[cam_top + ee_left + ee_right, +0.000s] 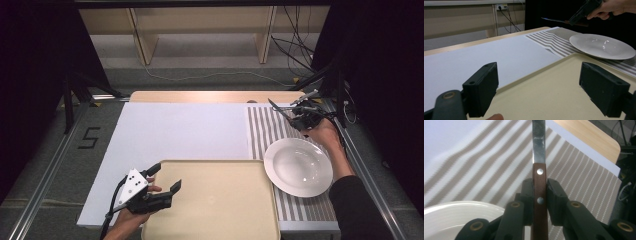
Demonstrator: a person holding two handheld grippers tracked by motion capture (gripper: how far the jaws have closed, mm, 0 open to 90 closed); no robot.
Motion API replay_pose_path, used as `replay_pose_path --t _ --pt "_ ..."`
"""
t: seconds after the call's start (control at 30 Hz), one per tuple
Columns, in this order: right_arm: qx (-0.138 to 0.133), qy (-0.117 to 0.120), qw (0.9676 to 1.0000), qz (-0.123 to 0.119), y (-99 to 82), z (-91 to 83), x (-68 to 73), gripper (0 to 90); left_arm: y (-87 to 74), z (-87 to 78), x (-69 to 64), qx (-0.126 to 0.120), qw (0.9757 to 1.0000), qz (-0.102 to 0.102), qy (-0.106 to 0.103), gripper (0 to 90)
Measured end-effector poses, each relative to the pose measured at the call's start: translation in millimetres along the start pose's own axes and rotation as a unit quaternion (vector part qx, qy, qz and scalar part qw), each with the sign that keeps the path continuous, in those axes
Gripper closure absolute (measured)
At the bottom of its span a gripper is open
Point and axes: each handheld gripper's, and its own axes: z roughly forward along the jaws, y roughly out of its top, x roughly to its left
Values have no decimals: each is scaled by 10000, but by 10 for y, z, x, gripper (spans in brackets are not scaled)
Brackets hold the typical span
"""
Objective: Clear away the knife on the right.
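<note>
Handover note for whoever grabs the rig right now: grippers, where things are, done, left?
Right gripper: shut on the knife, pads clamping its brown riveted wooden handle, blade pointing away; held in the air over the far end of the striped placemat.
Left gripper: open, holding nothing, jaws above the near left part of the beige tray.
White plate: empty, on the placemat, right of the tray.
Done: knife picked up.
Left: set the knife down, probably by the plate or on the tray; I can't tell which from here.
</note>
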Motion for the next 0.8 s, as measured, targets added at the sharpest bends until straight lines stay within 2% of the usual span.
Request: replay_pose_path --t 0.13,0.27,0.5,0.6,0.7,0.8 --pt "-226 131 9996 80 -36 -107 106 774 -3 0 5 4 10000 -11 -5 155" --pt "-474 256 9985 59 -108 -203 245 774 -3 0 2 11 10000 -5 -1 155" --pt "-695 284 9971 -114 -191 -380 456 773 2 -1 -3 5 10000 17 9 155" --pt "-883 484 9949 -49 -219 -477 513 773 9 -10 -6 -20 10000 21 -3 155" --pt "-968 498 9941 -24 -245 -559 580 773 9 -14 -7 -22 10000 25 -6 155" --pt "-1055 660 9922 -38 -286 -630 666 772 15 -17 -16 -35 10000 45 -8 155"
